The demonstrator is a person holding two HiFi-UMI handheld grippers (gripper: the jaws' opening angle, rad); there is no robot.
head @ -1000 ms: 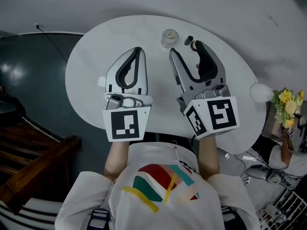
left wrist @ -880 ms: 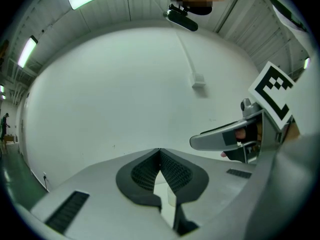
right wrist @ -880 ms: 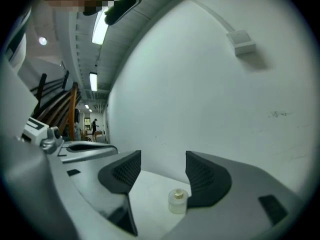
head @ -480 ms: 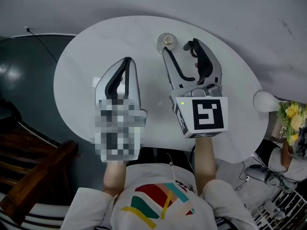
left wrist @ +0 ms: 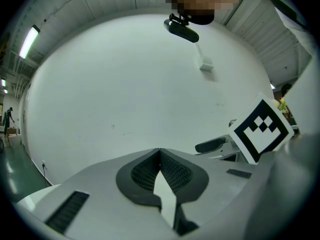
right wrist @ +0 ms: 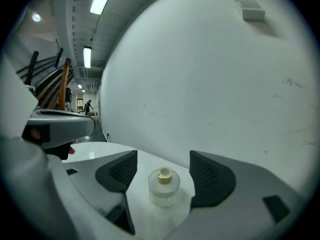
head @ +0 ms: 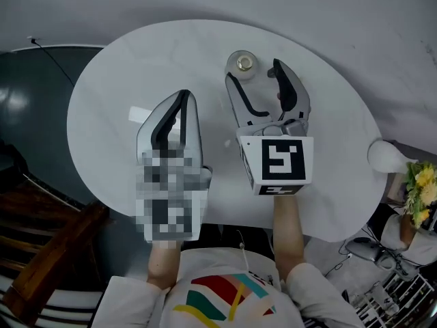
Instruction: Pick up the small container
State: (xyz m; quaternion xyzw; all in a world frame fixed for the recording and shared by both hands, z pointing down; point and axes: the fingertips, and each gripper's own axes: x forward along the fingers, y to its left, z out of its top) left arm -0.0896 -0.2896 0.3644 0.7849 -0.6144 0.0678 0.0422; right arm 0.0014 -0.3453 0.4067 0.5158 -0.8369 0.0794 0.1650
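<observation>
Two grippers hang over the round white table (head: 102, 121) in the head view. The right gripper (head: 253, 72) has its jaws wide apart — they have just been opening — and the small container (head: 244, 63) sits near the far edge of the table, right at the jaw tips. I think the best move is to slide on until the glass is deep between the pads, then squeeze slowly so it does not tip or skid. The left gripper (head: 182, 98) is shut with nothing in it, nearer the middle of the table. Dark floor (head: 31, 121) lies past the left edge, yellow flowers (head: 418, 183) past the right edge.

In the left gripper view the jaws meet, and a plain white wall (left wrist: 125, 74) fills the room behind.

In the right gripper view the container stands upright between the open jaws, touching neither pad. The table top looks smooth there.
</observation>
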